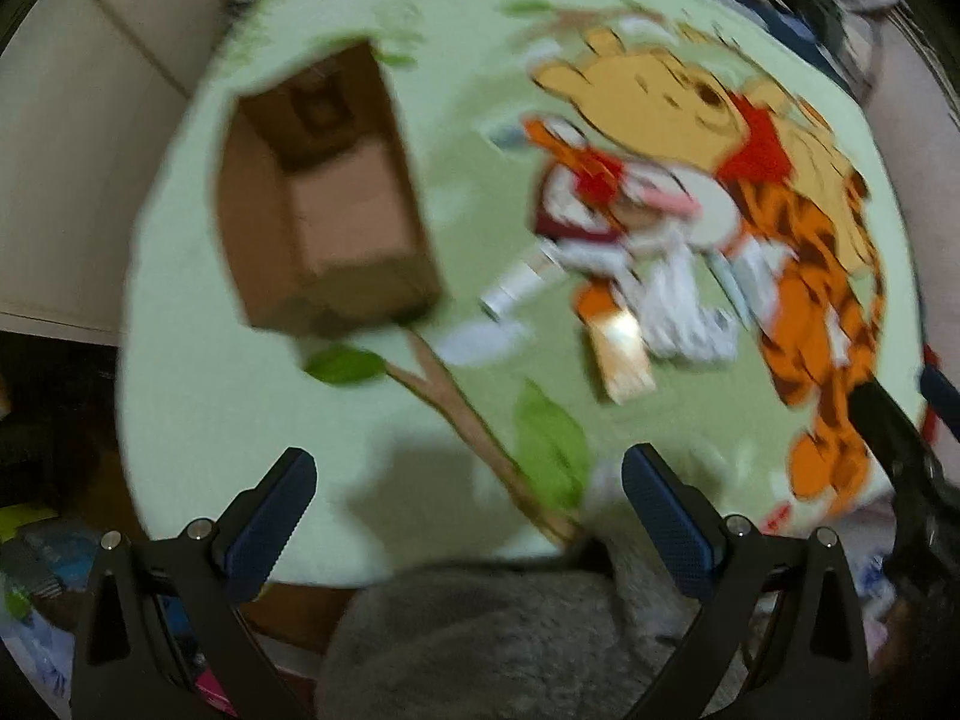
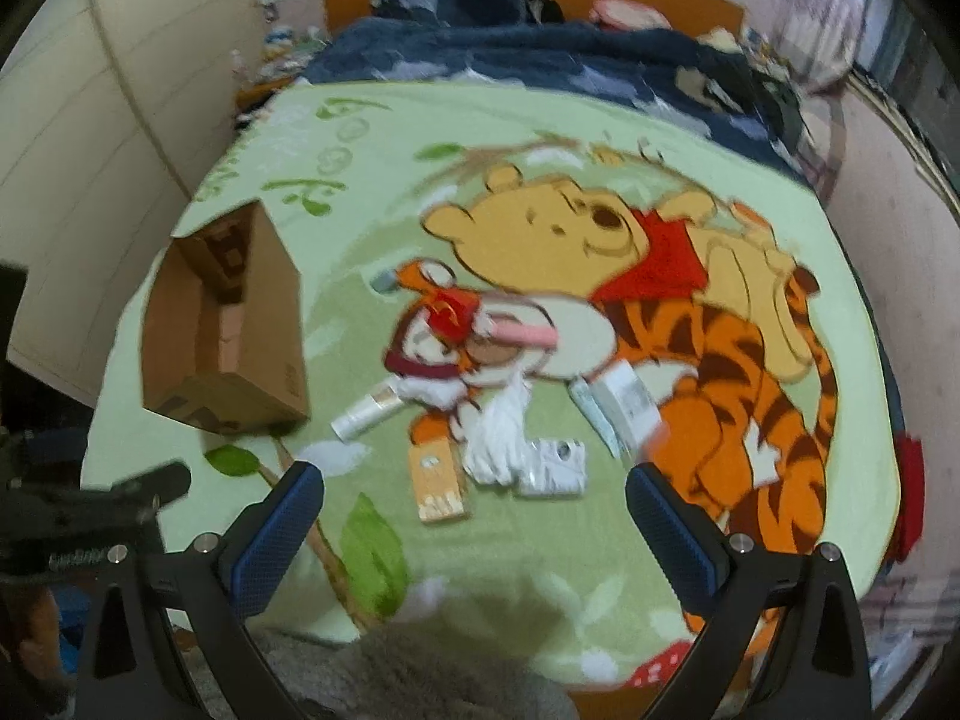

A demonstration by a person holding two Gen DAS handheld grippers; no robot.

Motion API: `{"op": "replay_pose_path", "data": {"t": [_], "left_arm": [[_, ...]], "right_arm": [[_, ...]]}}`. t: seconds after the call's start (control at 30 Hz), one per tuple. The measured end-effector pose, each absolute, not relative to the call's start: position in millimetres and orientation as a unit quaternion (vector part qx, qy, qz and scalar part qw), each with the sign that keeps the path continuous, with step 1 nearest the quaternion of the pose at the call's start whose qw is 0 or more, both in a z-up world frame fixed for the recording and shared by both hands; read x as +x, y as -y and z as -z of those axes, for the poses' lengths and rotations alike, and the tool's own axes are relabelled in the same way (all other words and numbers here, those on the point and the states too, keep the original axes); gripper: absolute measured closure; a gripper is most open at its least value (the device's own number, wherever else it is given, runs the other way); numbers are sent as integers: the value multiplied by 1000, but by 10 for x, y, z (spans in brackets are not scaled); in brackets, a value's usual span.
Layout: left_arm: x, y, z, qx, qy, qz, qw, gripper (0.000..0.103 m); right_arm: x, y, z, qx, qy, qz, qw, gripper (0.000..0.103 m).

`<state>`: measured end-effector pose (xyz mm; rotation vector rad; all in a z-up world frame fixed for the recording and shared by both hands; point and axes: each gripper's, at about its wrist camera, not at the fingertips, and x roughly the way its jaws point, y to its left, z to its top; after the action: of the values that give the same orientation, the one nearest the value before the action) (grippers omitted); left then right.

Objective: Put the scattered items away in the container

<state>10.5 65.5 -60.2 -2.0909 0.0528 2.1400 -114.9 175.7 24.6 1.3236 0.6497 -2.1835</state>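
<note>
Jaws apart; cardboard box (image 2: 228, 330) seemingly holds nothing.

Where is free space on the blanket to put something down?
Bare green blanket lies between the open right gripper and the orange packet, and also behind the cardboard box. It is crowded from the white tube to the white box.

Both wrist views look down from the foot of the bed (image 2: 252, 360), sharing the cardboard box (image 1: 324, 204) (image 2: 240, 354) and the scattered pile right of it.
</note>
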Motion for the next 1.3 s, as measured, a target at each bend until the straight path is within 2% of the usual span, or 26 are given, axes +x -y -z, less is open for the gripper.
{"op": "replay_pose_path", "data": {"t": [0.17, 0.37, 0.6, 0.87, 1.0, 1.17, 1.3], "left_arm": [[231, -845, 999, -747, -1, -658, 93, 0], [280, -1182, 1519, -766, -25, -637, 85, 0], [110, -1726, 2102, -726, -51, -684, 54, 0], [-58, -2031, 2640, -704, -23, -710, 0, 0], [-50, -2055, 2803, -707, 4, -707, -5, 0], [-11, -1806, 2873, -706, -51, -704, -58, 0], [86, -1360, 2733, -703, -21, -706, -76, 0]], "right_arm": [[-1362, -2177, -33, 531, -196, 796, 214, 0], [-1550, -2595, 408, 570, -186, 779, 181, 0], [-1663, -2846, 822, 557, -247, 776, 166, 0], [-1843, -2845, 1187, 500, -296, 787, 207, 0], [-1836, -2788, 1347, 496, -313, 777, 231, 0], [-1782, -2901, 1387, 502, -306, 773, 237, 0], [-1776, -2968, 1416, 511, -300, 770, 238, 0]]}}
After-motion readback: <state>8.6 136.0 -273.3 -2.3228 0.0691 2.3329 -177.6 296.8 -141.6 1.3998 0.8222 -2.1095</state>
